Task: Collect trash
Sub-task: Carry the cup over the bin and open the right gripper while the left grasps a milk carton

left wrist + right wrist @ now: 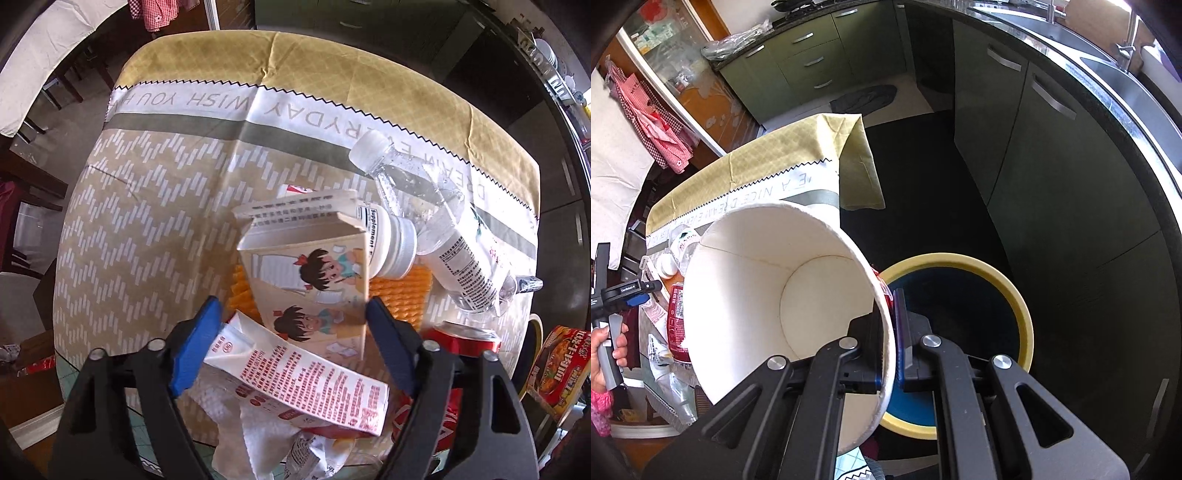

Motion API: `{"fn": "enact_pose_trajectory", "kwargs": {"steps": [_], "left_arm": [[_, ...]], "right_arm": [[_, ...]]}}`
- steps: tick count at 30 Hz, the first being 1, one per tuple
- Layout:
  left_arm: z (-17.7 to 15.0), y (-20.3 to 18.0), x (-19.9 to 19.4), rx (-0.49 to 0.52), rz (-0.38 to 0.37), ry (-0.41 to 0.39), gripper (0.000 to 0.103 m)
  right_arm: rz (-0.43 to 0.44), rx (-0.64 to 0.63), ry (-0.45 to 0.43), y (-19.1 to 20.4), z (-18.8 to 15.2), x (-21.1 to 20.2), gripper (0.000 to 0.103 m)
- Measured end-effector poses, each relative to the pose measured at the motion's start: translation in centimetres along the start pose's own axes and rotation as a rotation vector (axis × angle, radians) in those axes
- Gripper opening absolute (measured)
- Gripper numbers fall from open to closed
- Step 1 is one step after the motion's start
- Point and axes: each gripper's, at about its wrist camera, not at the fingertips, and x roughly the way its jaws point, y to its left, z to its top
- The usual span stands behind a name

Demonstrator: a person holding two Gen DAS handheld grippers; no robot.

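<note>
1. Kitchen: green cabinets (1052,155) along a dark counter, dark floor, a table under a patterned cloth (155,206) with a yellow border and printed lettering.
2. Left gripper (291,343) low over the near end of the table, blue pads wide apart, holding nothing.
3. Cartoon carton (314,280) between the pads and slightly ahead; near the right pad, contact unclear; clear of the left one.
4. Red-print carton (306,380) lying flat below the jaws, its folded top just beside the left pad.
5. Crumpled tissue (258,435) and a wrapper (303,454) under that carton, near the bottom edge.
6. White pill bottle (391,243) on its side behind the cartoon carton; clear plastic bottle (436,221) lying slantwise to its right, cap pointing away.
7. Orange mesh (402,295) under the heap; red can (465,339) just right of the right pad; noodle bowl (557,369) at the far right edge.
8. Right gripper (892,339) clamped on the rim of a white paper cup (775,295): one pad inside, one outside the wall.
9. Cup tilted, mouth toward the camera, inside bare.
10. Bin (979,295) with a yellow rim and dark blue inside on the floor just right of the cup, beside the table's edge.
11. Trash heap on the table left of and behind the cup, well apart from the right jaws.
</note>
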Motion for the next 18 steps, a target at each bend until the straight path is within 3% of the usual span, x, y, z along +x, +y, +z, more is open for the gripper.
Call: {"fn": "enact_pose_trajectory", "kwargs": {"steps": [2, 10, 18], "left_arm": [[-0.2, 0.3, -0.1, 0.001, -0.035, -0.001, 0.056], [-1.0, 0.4, -2.4, 0.093, -0.033, -0.102, 0.056], [-0.8, 0.7, -7.2, 0.155, -0.093, -0.232, 0.056]], "right_arm": [[0.000, 0.017, 0.004, -1.0, -0.3, 0.6, 0.006], [-0.005, 0.125, 0.030, -5.8, -2.0, 3.3, 0.006], [-0.025, 0.209, 0.044, -9.4, -3.6, 6.1, 0.006]]}}
